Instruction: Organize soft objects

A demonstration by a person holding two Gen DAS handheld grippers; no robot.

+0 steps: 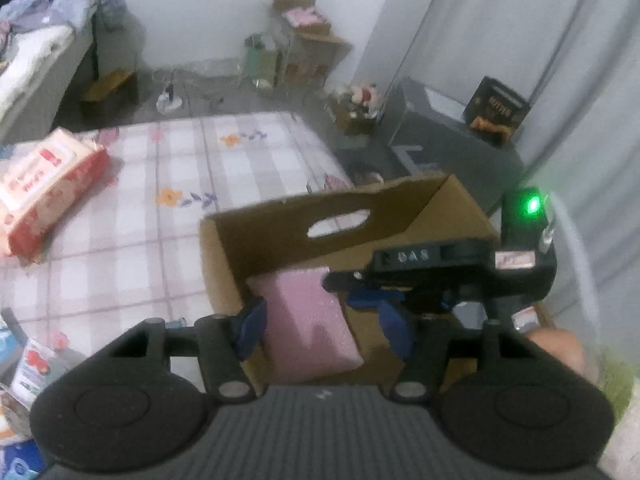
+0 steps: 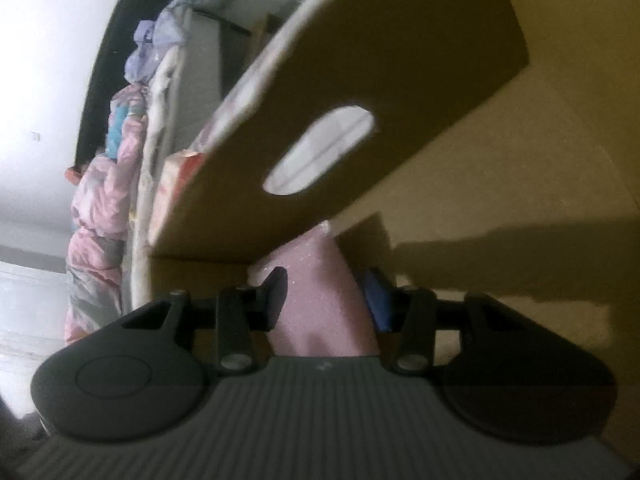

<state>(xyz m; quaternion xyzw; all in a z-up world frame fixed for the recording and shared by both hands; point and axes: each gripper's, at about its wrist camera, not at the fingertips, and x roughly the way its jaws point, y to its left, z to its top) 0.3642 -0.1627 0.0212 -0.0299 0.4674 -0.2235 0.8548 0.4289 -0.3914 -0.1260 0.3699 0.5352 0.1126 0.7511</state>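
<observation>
Right gripper [image 2: 326, 300] clamped on pink foam pad [image 2: 320, 300], lower centre of frame, inside cardboard box [image 2: 400, 60]. Left gripper [image 1: 324, 328] parted around same pad, pads not pressing.

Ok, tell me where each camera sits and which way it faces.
Left wrist: on the left gripper, looking down into the cardboard box on the checked bed cover; its blue-padded jaws flank the pink foam block; the right gripper reaches in.
Right wrist: on the right gripper, inside the box, rolled, facing its handle-hole wall; its jaws straddle the foam.
Shared: box, handle hole, pink foam.
</observation>
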